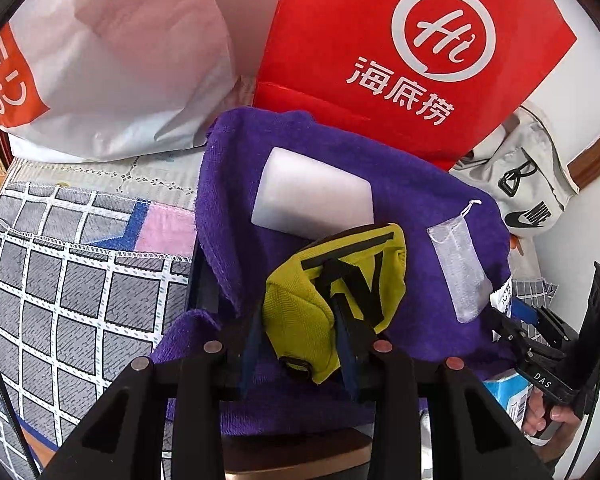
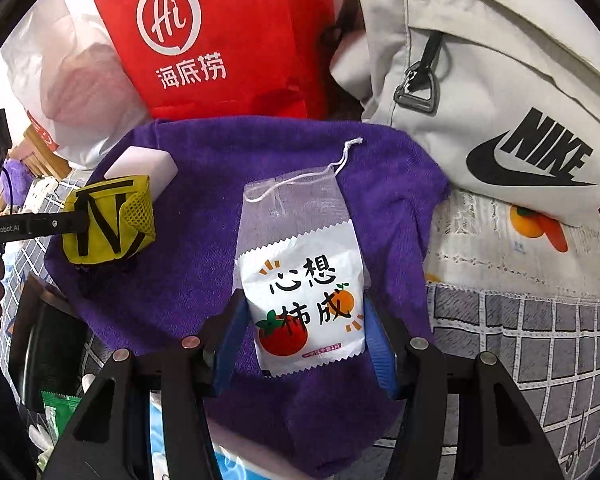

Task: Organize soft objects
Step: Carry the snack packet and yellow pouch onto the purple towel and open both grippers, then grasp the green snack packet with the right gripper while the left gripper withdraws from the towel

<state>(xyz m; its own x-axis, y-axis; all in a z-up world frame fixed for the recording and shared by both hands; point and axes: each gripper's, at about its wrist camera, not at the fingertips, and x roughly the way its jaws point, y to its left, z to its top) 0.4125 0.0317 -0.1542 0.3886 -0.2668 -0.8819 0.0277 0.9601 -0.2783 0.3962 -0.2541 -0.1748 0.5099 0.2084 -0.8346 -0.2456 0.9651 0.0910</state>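
While the left tool [image 1: 300,332] pinches a yellow mesh pouch [image 1: 332,300] just above the purple towel [image 1: 420,320], the right tool [image 2: 304,344] grips a white drawstring sachet [image 2: 304,280] printed with a tomato and an orange over the same towel. A white foam block [image 1: 312,196] lies on the towel beyond the pouch. Behind stand a red paper bag [image 2: 220,40] and a grey Nike backpack [image 2: 500,120].

My left gripper [image 1: 300,320] pitched steeply down, jaws clamped on load; right gripper [image 2: 304,336] likewise (fingers [image 1: 540,416] curled round its handle).
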